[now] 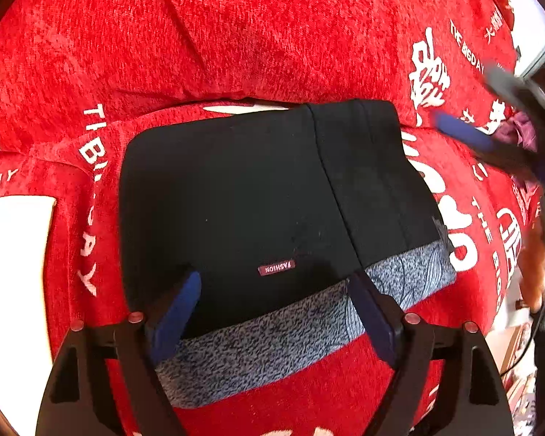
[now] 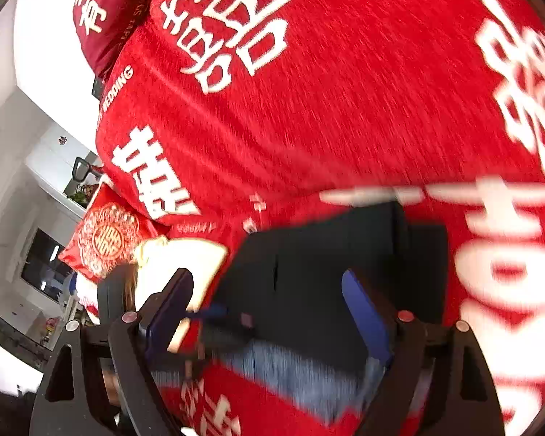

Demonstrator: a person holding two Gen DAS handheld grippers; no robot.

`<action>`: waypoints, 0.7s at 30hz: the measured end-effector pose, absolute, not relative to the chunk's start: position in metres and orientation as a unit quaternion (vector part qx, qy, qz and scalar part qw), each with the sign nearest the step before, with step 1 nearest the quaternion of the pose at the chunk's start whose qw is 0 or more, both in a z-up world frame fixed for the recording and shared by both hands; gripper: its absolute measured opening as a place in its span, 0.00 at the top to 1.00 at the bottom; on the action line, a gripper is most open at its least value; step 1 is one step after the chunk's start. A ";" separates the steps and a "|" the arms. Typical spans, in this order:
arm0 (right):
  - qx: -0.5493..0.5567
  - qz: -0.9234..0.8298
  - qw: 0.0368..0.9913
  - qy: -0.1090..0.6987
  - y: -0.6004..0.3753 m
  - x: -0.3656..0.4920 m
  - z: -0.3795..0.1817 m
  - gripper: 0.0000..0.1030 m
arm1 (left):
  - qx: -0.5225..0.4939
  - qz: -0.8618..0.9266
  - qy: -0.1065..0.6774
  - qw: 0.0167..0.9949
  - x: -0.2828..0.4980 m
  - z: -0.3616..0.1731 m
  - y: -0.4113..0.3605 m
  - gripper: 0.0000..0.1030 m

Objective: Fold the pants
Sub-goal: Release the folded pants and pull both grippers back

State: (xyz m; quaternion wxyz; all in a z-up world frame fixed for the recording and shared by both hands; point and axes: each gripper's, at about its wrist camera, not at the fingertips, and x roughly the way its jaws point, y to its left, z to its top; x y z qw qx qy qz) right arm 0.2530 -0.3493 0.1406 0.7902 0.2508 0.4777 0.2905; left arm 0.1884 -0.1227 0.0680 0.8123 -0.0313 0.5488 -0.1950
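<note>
With both claws spread and gripping nothing, the folded pants [image 1: 272,196] lie flat on the red sofa cover [image 1: 214,36]; the left claw [image 1: 276,312] hangs right over their grey waistband edge, nearer than the right claw [image 2: 269,309], off to the side.

A home living room: red wedding-print sofa cover [image 2: 345,109], matching cushion [image 2: 109,239].
</note>
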 end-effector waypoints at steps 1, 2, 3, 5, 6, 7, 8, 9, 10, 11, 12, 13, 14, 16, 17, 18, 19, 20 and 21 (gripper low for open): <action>0.258 0.290 0.781 0.489 -0.345 0.268 0.133 0.15 | -0.028 -0.195 0.548 0.813 0.187 0.068 -0.123 0.18; 0.265 0.282 0.775 0.500 -0.342 0.283 0.122 0.15 | -0.024 -0.195 0.547 0.814 0.185 0.068 -0.124 0.18; 0.274 0.271 0.769 0.511 -0.342 0.295 0.109 0.15 | -0.023 -0.196 0.546 0.814 0.185 0.070 -0.123 0.18; 0.287 0.227 0.756 0.544 -0.347 0.309 0.078 0.15 | -0.041 -0.201 0.542 0.815 0.185 0.076 -0.119 0.18; 0.286 0.209 0.750 0.559 -0.348 0.309 0.066 0.15 | -0.056 -0.205 0.535 0.818 0.187 0.083 -0.114 0.18; 0.287 0.208 0.750 0.558 -0.355 0.306 0.061 0.16 | -0.071 -0.205 0.523 0.824 0.193 0.092 -0.109 0.18; 0.289 0.214 0.758 0.544 -0.356 0.301 0.066 0.16 | -0.078 -0.200 0.514 0.830 0.199 0.098 -0.104 0.18; 0.292 0.219 0.764 0.532 -0.357 0.297 0.072 0.16 | -0.081 -0.186 0.510 0.836 0.207 0.101 -0.100 0.18; 0.298 0.226 0.769 0.518 -0.358 0.291 0.080 0.15 | -0.083 -0.169 0.516 0.836 0.217 0.098 -0.096 0.18; 0.301 0.232 0.775 0.505 -0.360 0.283 0.087 0.15 | -0.086 -0.161 0.531 0.828 0.227 0.090 -0.095 0.18; 0.299 0.232 0.778 0.501 -0.360 0.277 0.090 0.14 | -0.087 -0.158 0.550 0.815 0.235 0.078 -0.097 0.18; 0.289 0.225 0.781 0.506 -0.359 0.272 0.089 0.09 | -0.077 -0.152 0.564 0.808 0.240 0.066 -0.101 0.18; 0.272 0.211 0.777 0.527 -0.356 0.269 0.082 0.06 | -0.054 -0.142 0.578 0.802 0.242 0.054 -0.107 0.18; 0.229 0.201 0.762 0.571 -0.346 0.263 0.067 0.02 | -0.008 -0.127 0.565 0.815 0.236 0.054 -0.120 0.15; 0.210 0.200 0.770 0.568 -0.344 0.258 0.071 0.02 | 0.002 -0.121 0.562 0.818 0.233 0.059 -0.124 0.15; 0.192 0.192 0.780 0.564 -0.341 0.248 0.081 0.02 | 0.004 -0.118 0.563 0.818 0.229 0.065 -0.125 0.15; 0.188 0.191 0.785 0.558 -0.341 0.241 0.088 0.01 | -0.001 -0.119 0.561 0.819 0.224 0.072 -0.124 0.15; 0.180 0.191 0.795 0.547 -0.339 0.229 0.099 0.01 | -0.005 -0.121 0.553 0.825 0.217 0.081 -0.121 0.15; 0.159 0.183 0.808 0.537 -0.336 0.215 0.111 0.00 | -0.001 -0.115 0.545 0.831 0.211 0.087 -0.118 0.15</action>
